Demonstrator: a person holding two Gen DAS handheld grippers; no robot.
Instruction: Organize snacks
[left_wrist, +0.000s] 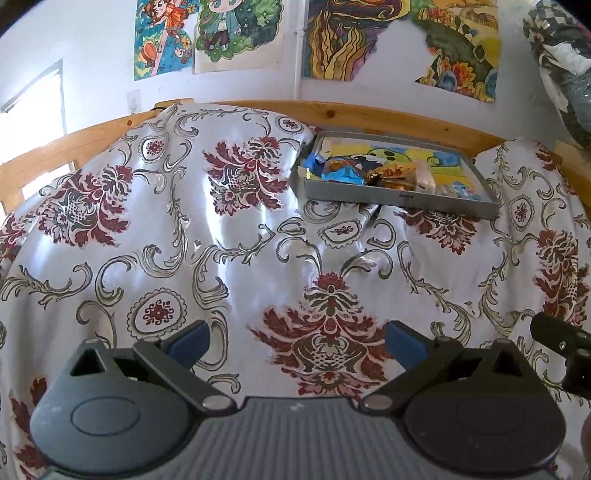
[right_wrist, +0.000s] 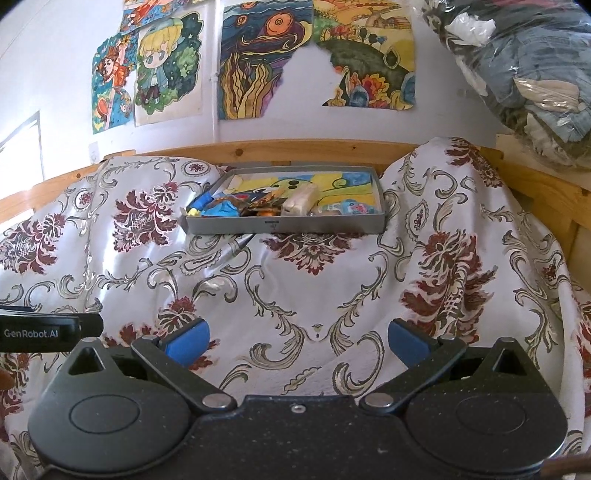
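1. Tongs: left (left_wrist: 297, 341) and right (right_wrist: 297, 341) both spread wide, empty, over the bedspread (right_wrist: 295, 295).
2. Snacks (right_wrist: 258, 206) lie in the grey tray (right_wrist: 284, 226) on the bed, well apart from both.

Grey tray (right_wrist: 284, 226) on floral-covered bed (right_wrist: 295, 295)

tray (right_wrist: 280, 224) on cloth (right_wrist: 295, 288); snacks (right_wrist: 258, 206) in tray | wall drawings (right_wrist: 258, 62) behind
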